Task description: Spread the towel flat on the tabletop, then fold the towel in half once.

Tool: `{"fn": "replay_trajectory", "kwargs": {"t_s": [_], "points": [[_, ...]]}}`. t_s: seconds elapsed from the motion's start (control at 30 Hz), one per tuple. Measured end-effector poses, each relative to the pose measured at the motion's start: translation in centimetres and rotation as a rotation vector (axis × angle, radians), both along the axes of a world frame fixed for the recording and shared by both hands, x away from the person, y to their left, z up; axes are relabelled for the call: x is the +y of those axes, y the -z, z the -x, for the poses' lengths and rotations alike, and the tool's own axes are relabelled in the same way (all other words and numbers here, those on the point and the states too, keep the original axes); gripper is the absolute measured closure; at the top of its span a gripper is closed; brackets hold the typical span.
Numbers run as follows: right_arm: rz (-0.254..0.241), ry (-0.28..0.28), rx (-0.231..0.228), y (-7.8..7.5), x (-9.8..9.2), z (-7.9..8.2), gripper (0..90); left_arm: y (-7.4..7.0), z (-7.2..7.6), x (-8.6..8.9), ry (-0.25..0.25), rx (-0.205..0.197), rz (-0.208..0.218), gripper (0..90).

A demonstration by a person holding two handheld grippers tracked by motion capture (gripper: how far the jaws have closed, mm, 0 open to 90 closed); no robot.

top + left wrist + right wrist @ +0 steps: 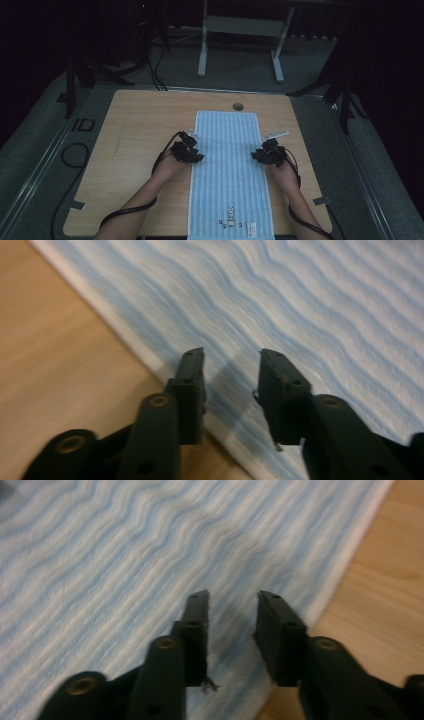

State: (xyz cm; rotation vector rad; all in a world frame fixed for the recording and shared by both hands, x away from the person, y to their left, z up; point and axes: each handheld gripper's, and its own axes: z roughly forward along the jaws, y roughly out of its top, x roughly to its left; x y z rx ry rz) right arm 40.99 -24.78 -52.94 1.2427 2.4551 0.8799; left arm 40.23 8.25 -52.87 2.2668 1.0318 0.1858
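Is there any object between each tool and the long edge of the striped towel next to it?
Nothing visible. The left tool and the right tool each hover with jaws open over a long edge of the blue striped towel, which lies flat on the wooden table.

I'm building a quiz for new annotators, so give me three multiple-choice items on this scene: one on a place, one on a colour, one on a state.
1. Where does the towel lie?
A. down the middle of the table
B. bunched at the far left corner
C. on the floor

2. What colours are the towel's stripes?
A. red and black
B. light blue and white
C. green and yellow

3. How do the left gripper and right gripper stand?
A. both shut on the towel
B. both open over the towel's side edges
C. both lifting the towel

Key: 1 A, the high view shows it flat along the wooden table. 2 B, both gripper views show pale blue and white stripes. 3 B, the fingers stand apart with nothing between them.
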Motion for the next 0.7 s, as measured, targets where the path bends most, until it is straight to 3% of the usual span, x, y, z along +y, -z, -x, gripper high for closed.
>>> {"fn": "replay_trajectory", "kwargs": {"t_s": [0.07,0.2,0.33,0.53,0.6,0.7], "points": [[-0.011,0.010,-0.010,-0.5,-0.4,-0.3,63.4,-0.3,-0.4,0.7,-0.028,0.002,0.029,54.5],[-0.013,0.022,-0.017,-1.3,-0.8,-0.8,58.9,-0.7,-1.0,1.6,-0.063,0.004,0.029,51.3],[-0.027,0.036,0.000,-2.0,-1.3,-2.0,48.8,-0.9,-2.0,2.1,-0.097,0.008,0.021,46.4],[-0.009,0.064,0.009,-1.9,-1.4,-3.4,50.8,-0.5,-3.5,2.0,-0.128,0.021,-0.007,43.8],[0.026,0.090,0.004,-1.6,-1.4,-4.4,53.3,-0.2,-4.6,1.8,-0.150,0.022,-0.015,43.8],[0.029,0.120,0.021,-1.5,-1.5,-5.8,55.7,0.1,-5.6,1.6,-0.167,0.027,-0.024,43.8]]}}
